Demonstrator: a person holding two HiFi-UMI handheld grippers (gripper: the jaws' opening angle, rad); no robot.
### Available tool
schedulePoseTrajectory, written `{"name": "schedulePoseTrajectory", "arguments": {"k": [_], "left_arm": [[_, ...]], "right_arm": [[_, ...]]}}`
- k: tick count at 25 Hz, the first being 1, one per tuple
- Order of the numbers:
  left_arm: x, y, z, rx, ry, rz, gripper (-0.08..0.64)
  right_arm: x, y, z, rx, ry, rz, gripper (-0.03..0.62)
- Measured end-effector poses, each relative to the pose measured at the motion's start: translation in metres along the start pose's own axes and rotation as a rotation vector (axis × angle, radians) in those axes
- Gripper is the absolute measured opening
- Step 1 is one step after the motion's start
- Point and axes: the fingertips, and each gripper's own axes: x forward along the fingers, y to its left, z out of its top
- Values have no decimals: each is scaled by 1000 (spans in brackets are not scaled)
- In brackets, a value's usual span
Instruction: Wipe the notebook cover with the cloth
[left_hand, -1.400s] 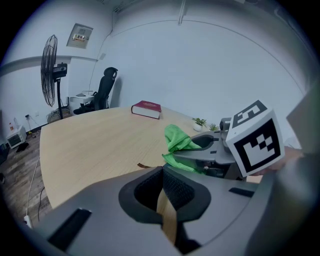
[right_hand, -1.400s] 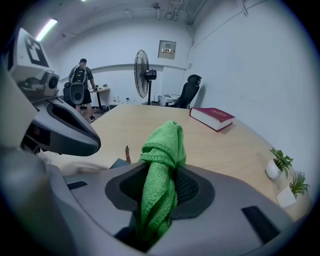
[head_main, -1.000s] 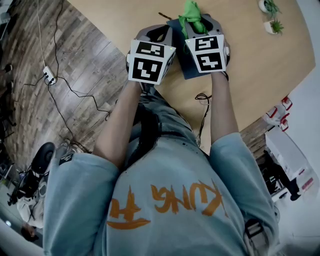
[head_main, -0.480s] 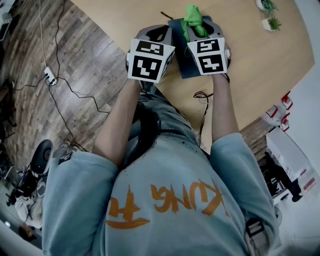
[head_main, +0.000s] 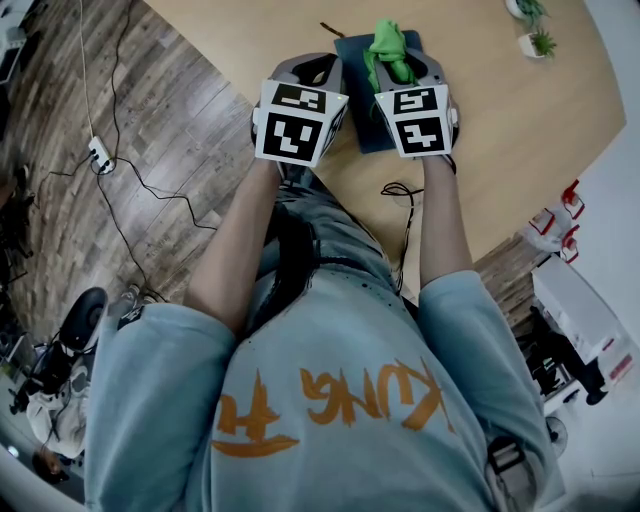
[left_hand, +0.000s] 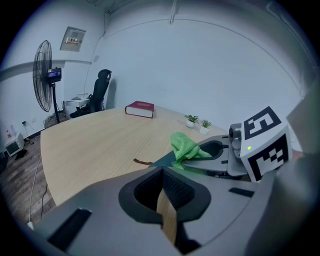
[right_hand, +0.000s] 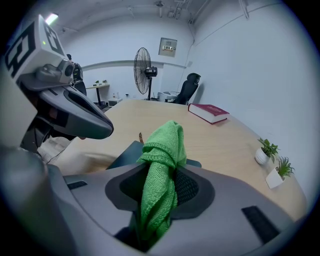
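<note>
the right gripper (right_hand: 167, 192) is pinching the green cloth (right_hand: 162, 160) between its fingers, directly over the dark notebook (right_hand: 125, 152) – whose long axis is running straight ahead of them – while the left gripper (left_hand: 165, 200), fingers pressed together on nothing, is hovering just beside the notebook's left edge.

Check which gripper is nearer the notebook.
Right. The right gripper, shut on the cloth, is over the notebook; the left gripper sits off its left edge, over the table.

place: office meeting room | large wooden counter (left_hand: 90, 140) | swivel chair (left_hand: 101, 89), pedestal fan (left_hand: 43, 75) beyond the counter | red book (left_hand: 140, 108), potted plants (left_hand: 197, 122) on the counter | white walls
</note>
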Motion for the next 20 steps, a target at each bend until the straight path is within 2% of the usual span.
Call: {"name": "schedulePoseTrajectory", "arguments": {"k": [20], "left_arm": [[-18,-15,-14,20,-10,-15,15]], "right_arm": [[-32,15,-31,40,17,-23,115]]}}
